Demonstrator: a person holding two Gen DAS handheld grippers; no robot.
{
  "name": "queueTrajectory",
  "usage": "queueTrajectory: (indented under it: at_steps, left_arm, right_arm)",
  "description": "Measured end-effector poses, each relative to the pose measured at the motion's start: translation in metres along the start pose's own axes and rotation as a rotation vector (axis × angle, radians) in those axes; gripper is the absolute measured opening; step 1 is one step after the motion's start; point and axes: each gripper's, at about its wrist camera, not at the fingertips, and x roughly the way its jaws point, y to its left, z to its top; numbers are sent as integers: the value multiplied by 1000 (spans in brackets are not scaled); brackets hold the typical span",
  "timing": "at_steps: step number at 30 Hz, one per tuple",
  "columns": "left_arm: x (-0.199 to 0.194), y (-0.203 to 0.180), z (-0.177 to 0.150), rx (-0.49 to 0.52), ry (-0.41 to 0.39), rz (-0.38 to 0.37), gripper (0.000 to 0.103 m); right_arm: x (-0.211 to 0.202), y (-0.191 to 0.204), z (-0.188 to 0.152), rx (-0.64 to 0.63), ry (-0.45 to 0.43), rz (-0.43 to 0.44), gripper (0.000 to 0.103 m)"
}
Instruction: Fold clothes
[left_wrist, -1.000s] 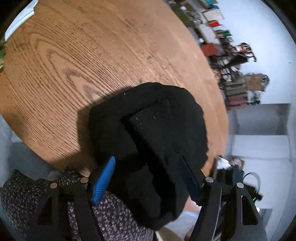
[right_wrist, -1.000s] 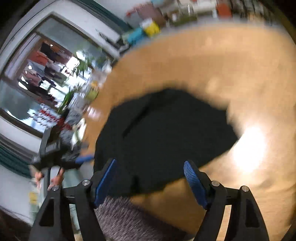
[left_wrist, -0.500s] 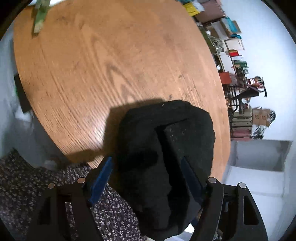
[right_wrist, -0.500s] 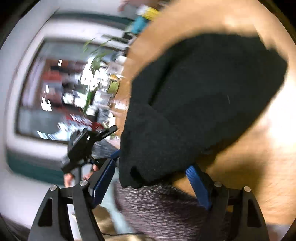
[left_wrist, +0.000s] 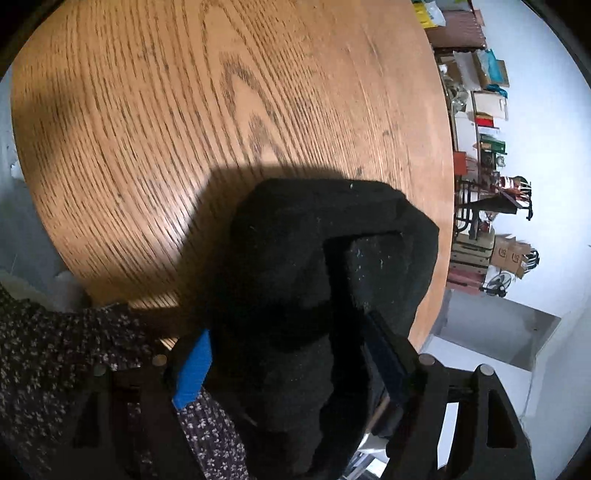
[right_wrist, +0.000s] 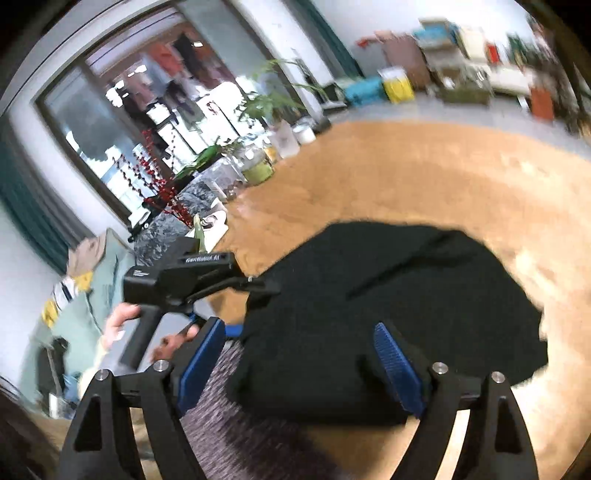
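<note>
A black folded garment (left_wrist: 317, 266) lies at the near edge of the round wooden table (left_wrist: 184, 110), its near end hanging over the rim. My left gripper (left_wrist: 288, 363) straddles that hanging end; its jaws are opening and the blue pads (left_wrist: 192, 373) stand clear of the cloth. In the right wrist view the garment (right_wrist: 388, 302) spreads across the table (right_wrist: 424, 166). My right gripper (right_wrist: 299, 369) hovers over its near edge, jaws opening, pads not pressing the cloth. The left gripper (right_wrist: 247, 306) shows there at the garment's left end, held by a hand (right_wrist: 122, 321).
The person's patterned clothing (left_wrist: 66, 354) presses against the table's near rim. Jars and potted plants (right_wrist: 258, 162) crowd the table's far left side by a window. Shelves and boxes (left_wrist: 480, 110) line the wall beyond the table.
Both wrists have rolled. The left gripper has sunk closer over the garment's hanging end. The right gripper has swung back and up, so more of the garment shows. Both pairs of jaws have widened.
</note>
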Motion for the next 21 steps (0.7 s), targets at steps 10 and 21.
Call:
queueTrajectory:
  at_steps: [10, 21]
  left_arm:
    - [20, -12, -7, 1, 6, -12, 79]
    - [44, -34, -26, -82, 27, -42, 27]
  right_arm:
    - [93, 4, -21, -11, 198, 263, 81]
    - [54, -19, -38, 67, 49, 106, 81]
